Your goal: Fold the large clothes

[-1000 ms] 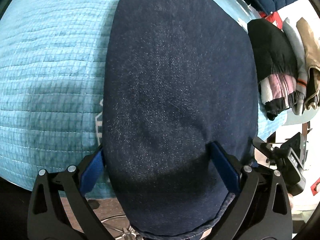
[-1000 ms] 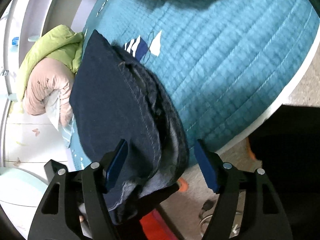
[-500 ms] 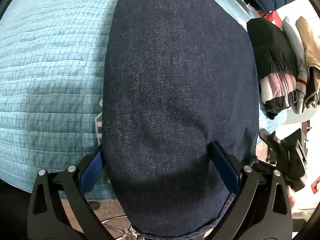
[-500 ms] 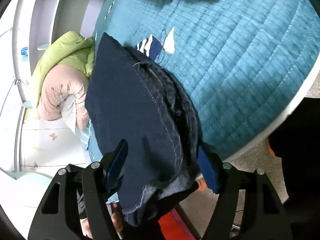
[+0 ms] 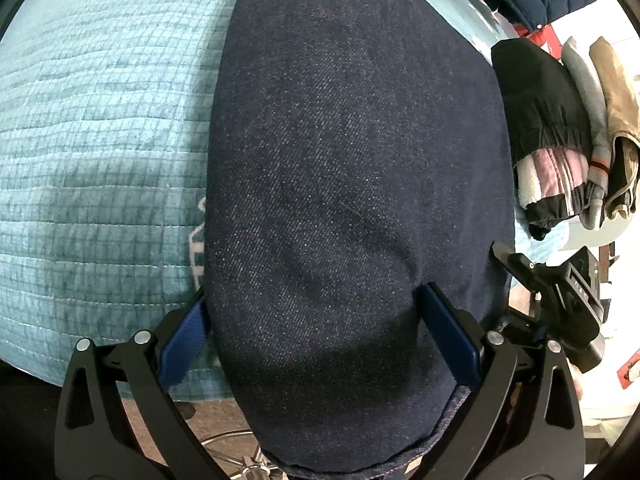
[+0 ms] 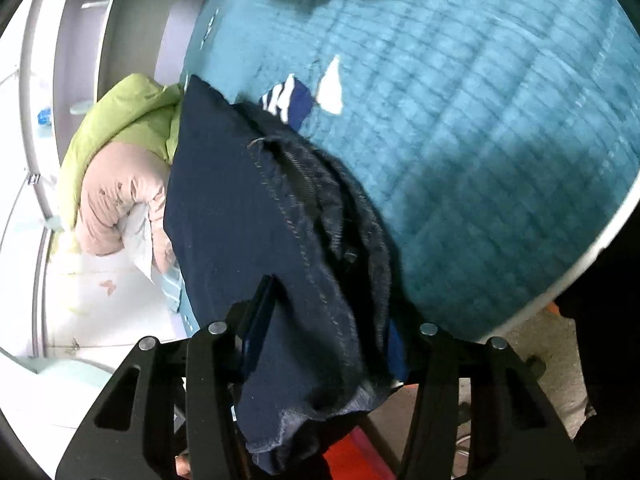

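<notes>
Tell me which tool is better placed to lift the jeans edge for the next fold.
Right, probably. The right tool has closed on the jeans near the zipper, while the left tool stands wide open around the denim, gripping nothing.

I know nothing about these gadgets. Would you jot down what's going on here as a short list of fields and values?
Garment: dark blue jeans, lying along a teal quilted bed cover
Left gripper: open, fingers either side of the jeans
Right gripper: closed on the zipper end of the jeans
Beside the jeans: green and pink bedding
Far corner: pile of other clothes
Fold stage: cannot tell
</notes>
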A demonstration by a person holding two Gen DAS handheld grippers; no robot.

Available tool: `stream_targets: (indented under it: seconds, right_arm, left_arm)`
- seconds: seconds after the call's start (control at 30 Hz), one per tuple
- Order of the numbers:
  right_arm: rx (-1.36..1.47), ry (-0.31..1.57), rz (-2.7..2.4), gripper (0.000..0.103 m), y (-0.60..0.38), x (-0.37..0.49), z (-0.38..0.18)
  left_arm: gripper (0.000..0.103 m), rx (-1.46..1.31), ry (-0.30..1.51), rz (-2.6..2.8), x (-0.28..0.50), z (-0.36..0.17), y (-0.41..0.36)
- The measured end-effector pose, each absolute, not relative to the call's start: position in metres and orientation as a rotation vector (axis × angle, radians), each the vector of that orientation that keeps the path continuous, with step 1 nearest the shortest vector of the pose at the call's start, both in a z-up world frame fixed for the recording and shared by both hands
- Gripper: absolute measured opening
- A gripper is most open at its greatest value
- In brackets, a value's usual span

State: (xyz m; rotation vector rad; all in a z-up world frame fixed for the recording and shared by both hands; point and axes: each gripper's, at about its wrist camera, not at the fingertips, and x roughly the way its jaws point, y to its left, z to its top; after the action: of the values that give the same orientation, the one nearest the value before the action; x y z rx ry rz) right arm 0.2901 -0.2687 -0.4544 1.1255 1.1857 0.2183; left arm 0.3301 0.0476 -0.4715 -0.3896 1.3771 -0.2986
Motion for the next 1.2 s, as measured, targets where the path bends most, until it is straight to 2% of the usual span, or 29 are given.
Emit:
stream_targets:
  seconds: [0.1, 0.17, 0.3, 0.43, 0.53, 0.6, 0.8, 1.0, 1.2]
  right_arm:
    - [1.084, 1.168, 0.229, 0.025, -0.264, 0.289, -0.433]
    - [1.113, 1.147, 0.256, 0.025, -0.264, 0.288, -0.426]
    - [1.144, 1.198, 0.215, 0.036, -0.263, 0.296, -0.453]
    - [1.261, 1.153, 0.244, 0.039, -0.264, 0.297, -0.469]
    - [1.152, 1.150, 0.244, 0.025, -0.261, 0.297, -0.456]
    - [1.003, 1.131, 0.239, 0.021, -0.251, 0.298, -0.430]
    - [0.647, 1.078, 0.232, 0.020, -0.213, 0.300, -0.374]
    - [0.386, 1.023, 0.219, 0.019, -0.177, 0.301, -0.341]
    - [0.217, 0.937, 0.211, 0.019, -0.156, 0.302, -0.309]
  left_arm:
    - [0.098, -0.416, 1.381, -0.308, 0.331, -0.470, 0.051]
    - [0.098, -0.441, 1.386, -0.315, 0.332, -0.471, 0.055]
    - [0.098, -0.410, 1.396, -0.312, 0.334, -0.472, 0.052]
    - [0.098, -0.410, 1.387, -0.318, 0.334, -0.472, 0.052]
    - [0.096, -0.374, 1.358, -0.305, 0.330, -0.468, 0.049]
    - [0.084, -0.319, 1.314, -0.305, 0.326, -0.459, 0.042]
    - [0.067, -0.390, 1.268, -0.300, 0.320, -0.449, 0.054]
    - [0.058, -0.394, 1.168, -0.320, 0.310, -0.419, 0.055]
    - [0.054, -0.382, 1.053, -0.357, 0.304, -0.378, 0.047]
